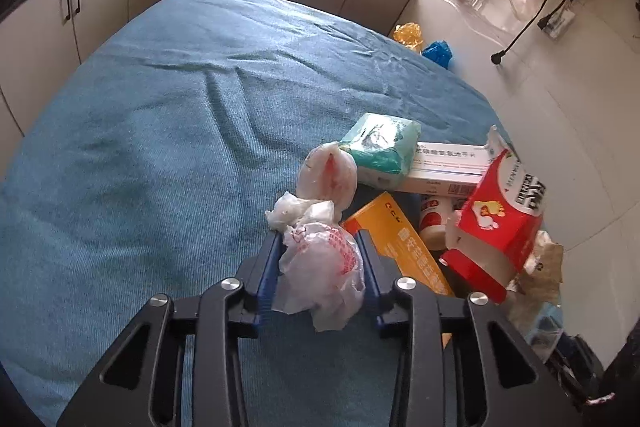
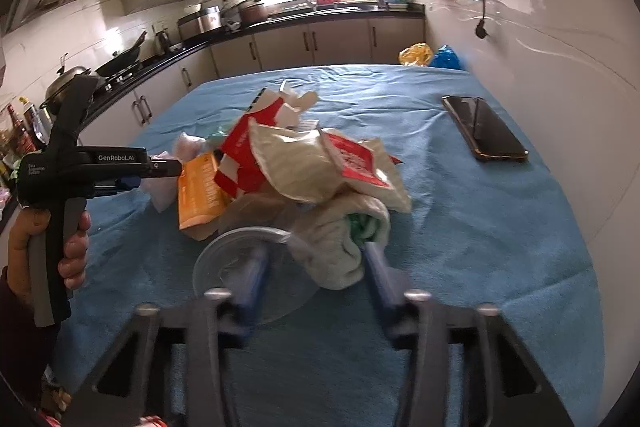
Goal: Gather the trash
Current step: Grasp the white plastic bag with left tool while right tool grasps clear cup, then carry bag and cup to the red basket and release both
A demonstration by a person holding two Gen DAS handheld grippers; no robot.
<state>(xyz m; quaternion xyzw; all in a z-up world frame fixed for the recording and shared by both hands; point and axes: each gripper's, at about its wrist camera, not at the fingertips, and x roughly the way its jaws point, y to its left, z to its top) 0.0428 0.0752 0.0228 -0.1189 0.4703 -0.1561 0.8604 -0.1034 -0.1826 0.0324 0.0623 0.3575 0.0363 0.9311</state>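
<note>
My left gripper [image 1: 320, 239] is shut on a crumpled white plastic bag with red print [image 1: 320, 267] at the near edge of a trash pile. The pile holds a red-and-white carton [image 1: 500, 211], an orange box [image 1: 396, 235], a green tissue pack [image 1: 380, 147] and a pinkish bag [image 1: 328, 175]. From the other side, my right gripper [image 2: 316, 263] brackets a pale crumpled wad [image 2: 340, 247]. Its right finger [image 2: 376, 263] touches the wad. Its left finger [image 2: 256, 267] shows through a clear plastic lid [image 2: 224, 259], a little off the wad. The picture is blurred.
A blue cloth [image 2: 460, 227] covers the table. A dark phone [image 2: 484, 127] lies on it at the right, near a white wall. Yellow [image 2: 416, 53] and blue [image 2: 446, 57] bags sit beyond the far edge. Kitchen cabinets [image 2: 280, 43] run behind. A hand [image 2: 72, 251] holds the left gripper.
</note>
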